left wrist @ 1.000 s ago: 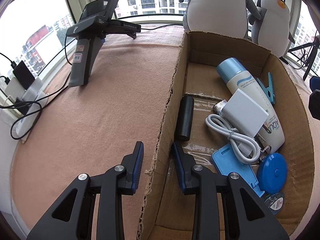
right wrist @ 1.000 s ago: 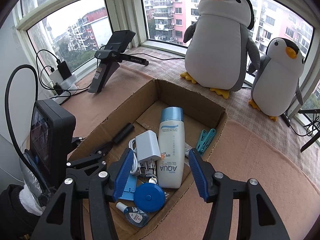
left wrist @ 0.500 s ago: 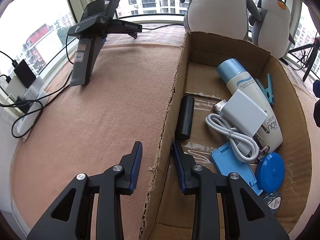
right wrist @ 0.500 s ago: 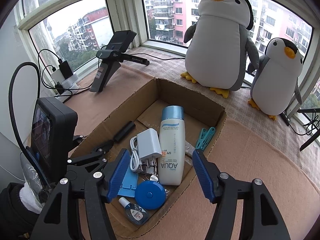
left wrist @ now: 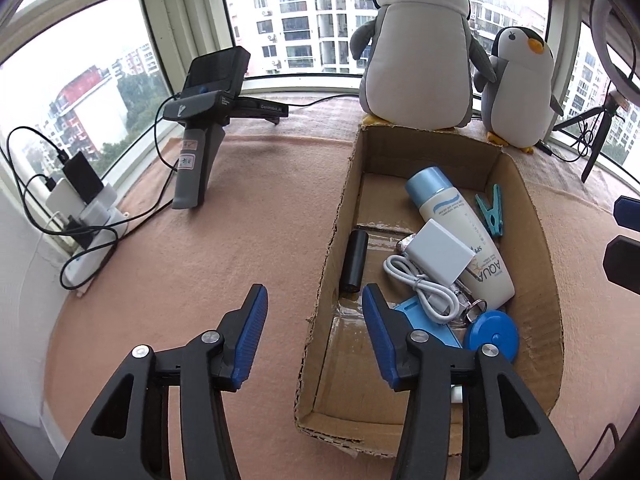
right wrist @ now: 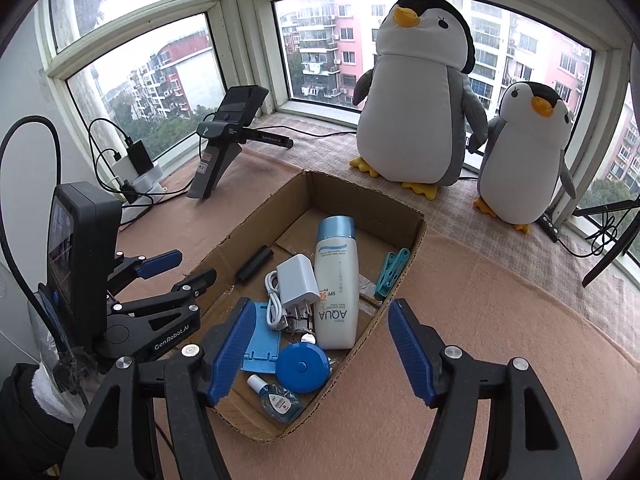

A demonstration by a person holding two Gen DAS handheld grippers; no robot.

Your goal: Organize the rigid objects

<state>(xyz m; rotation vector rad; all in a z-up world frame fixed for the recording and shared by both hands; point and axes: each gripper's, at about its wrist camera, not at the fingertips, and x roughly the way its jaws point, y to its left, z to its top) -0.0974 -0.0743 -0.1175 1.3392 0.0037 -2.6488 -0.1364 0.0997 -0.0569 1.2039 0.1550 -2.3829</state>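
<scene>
AQUA bottle [right wrist: 335, 288] flat in cardboard box [right wrist: 414, 242], cap toward penguins [right wrist: 416, 92]

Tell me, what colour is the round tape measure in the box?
Blue: the tape measure shows best in the right wrist view.

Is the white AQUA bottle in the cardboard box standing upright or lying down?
Lying down. The AQUA bottle rests flat on the floor of the cardboard box, its blue cap pointing toward the far wall.

Soft window daylight, fisheye-bent edges
</scene>
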